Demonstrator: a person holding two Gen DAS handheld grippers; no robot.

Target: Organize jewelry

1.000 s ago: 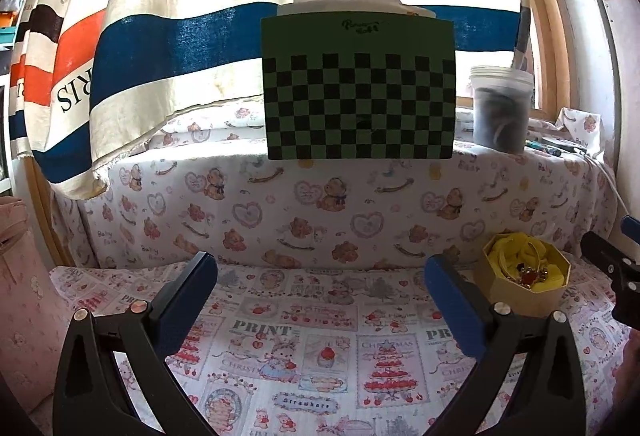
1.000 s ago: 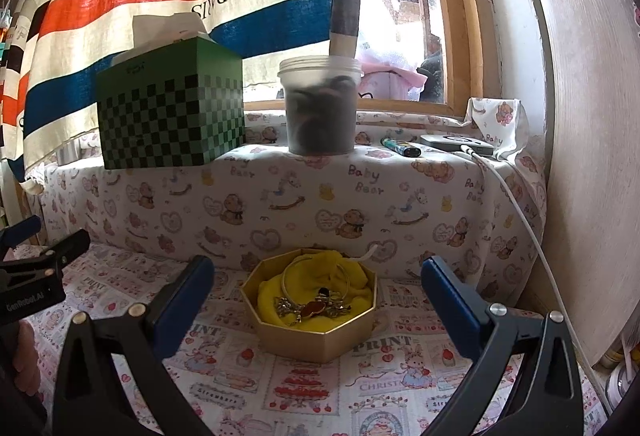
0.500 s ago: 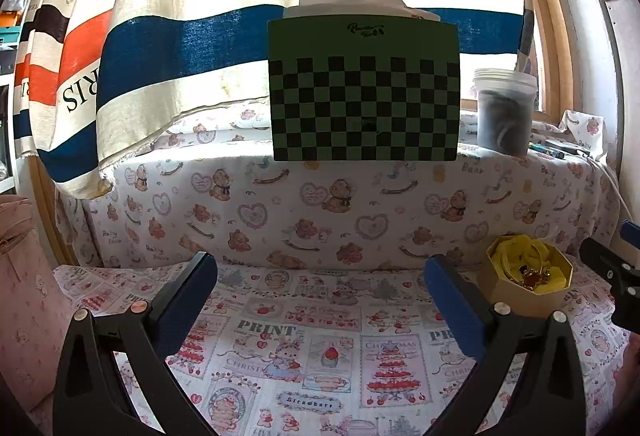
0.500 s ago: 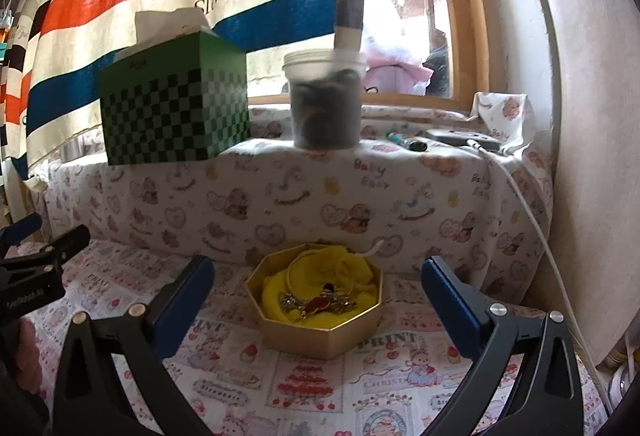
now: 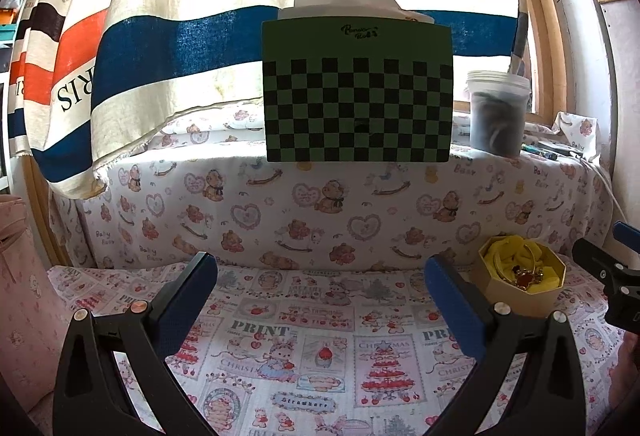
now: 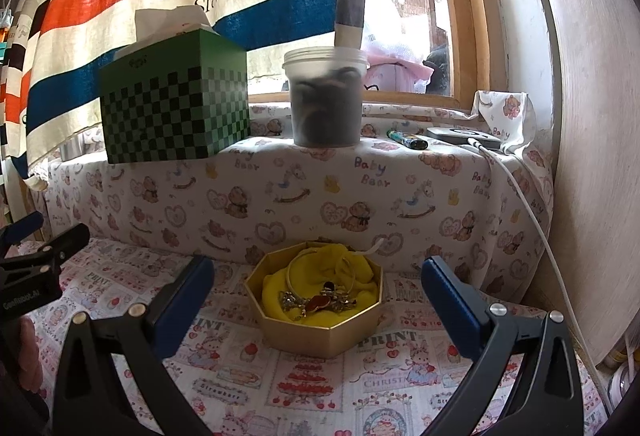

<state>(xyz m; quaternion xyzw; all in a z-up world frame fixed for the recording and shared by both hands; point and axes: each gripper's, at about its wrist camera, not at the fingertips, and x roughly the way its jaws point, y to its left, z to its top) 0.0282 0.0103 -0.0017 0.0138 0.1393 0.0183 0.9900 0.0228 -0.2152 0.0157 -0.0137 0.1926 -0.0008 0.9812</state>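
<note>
A gold octagonal box (image 6: 320, 332) lined with yellow cloth sits on the printed tablecloth, between and just beyond the fingers of my right gripper (image 6: 318, 278), which is open and empty. Inside the box lie a gold bangle (image 6: 320, 268) and a tangle of gold jewelry with a red stone (image 6: 318, 302). In the left wrist view the same box (image 5: 522, 288) is at the right, past the right finger. My left gripper (image 5: 320, 276) is open over bare cloth, holding nothing.
A raised ledge covered in bear-print cloth (image 6: 320, 188) runs behind the box. On it stand a green checkered tissue box (image 6: 176, 104), a plastic tub (image 6: 326, 100), a lighter (image 6: 408, 140) and a flat device with a white cable (image 6: 520, 188). A striped curtain (image 5: 200, 16) hangs behind.
Both views have drifted slightly; the gold box sits a little lower and nearer in the right wrist view. Both grippers stay open and empty.
</note>
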